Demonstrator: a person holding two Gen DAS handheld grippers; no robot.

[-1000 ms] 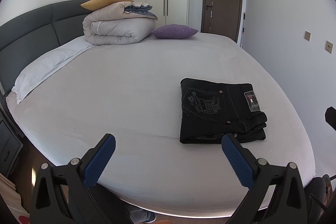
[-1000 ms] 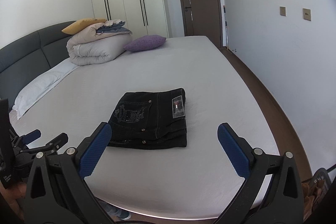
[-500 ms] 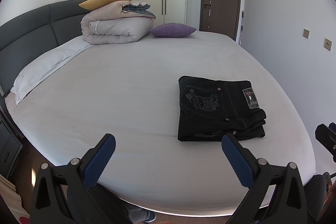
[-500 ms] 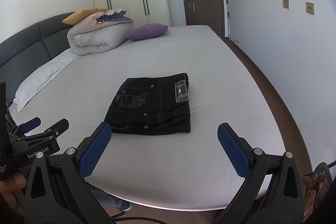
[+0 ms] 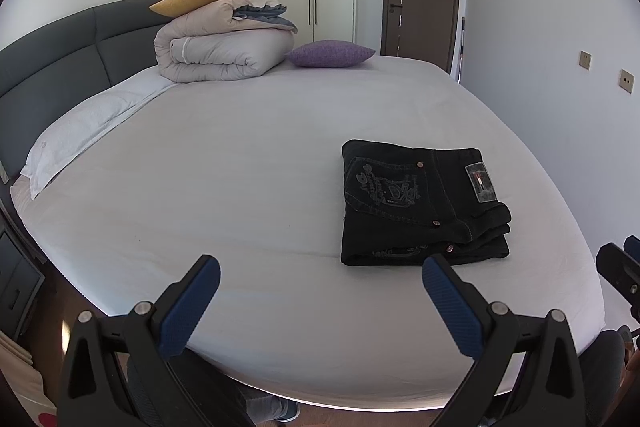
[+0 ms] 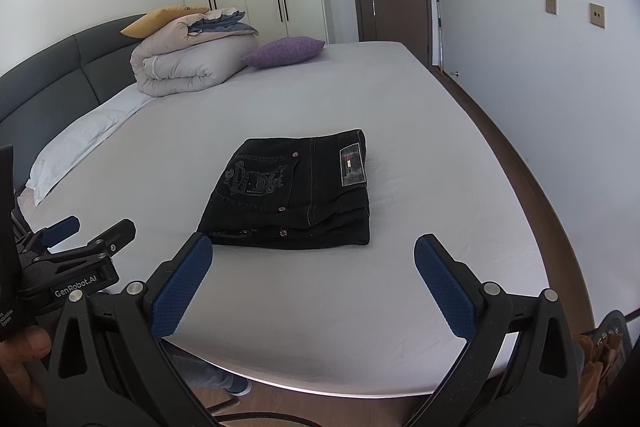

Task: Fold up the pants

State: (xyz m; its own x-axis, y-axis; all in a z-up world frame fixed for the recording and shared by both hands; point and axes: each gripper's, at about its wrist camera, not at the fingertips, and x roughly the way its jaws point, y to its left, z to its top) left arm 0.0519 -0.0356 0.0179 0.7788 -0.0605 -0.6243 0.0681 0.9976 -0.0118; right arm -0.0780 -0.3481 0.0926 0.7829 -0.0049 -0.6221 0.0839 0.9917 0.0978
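Pants (image 6: pixel 292 195), black, folded into a compact stack, lying mid-frame on bed (image 6: pixel 360 99), long axis across the frame, patch end to the right. Nearest, low in frame: right gripper (image 6: pixel 312 267) spread wide, empty; left gripper (image 5: pixel 320 281) likewise released, short of the stack. Farther, upper left: rolled duvet (image 6: pixel 192 71), purple cushion (image 6: pixel 284 53).

- The black pants (image 5: pixel 420 205) lie folded on the white bed (image 5: pixel 248 163).
- The left gripper (image 5: pixel 320 301) is wide open, holding nothing.
- A purple pillow (image 5: pixel 330 53) sits far back.
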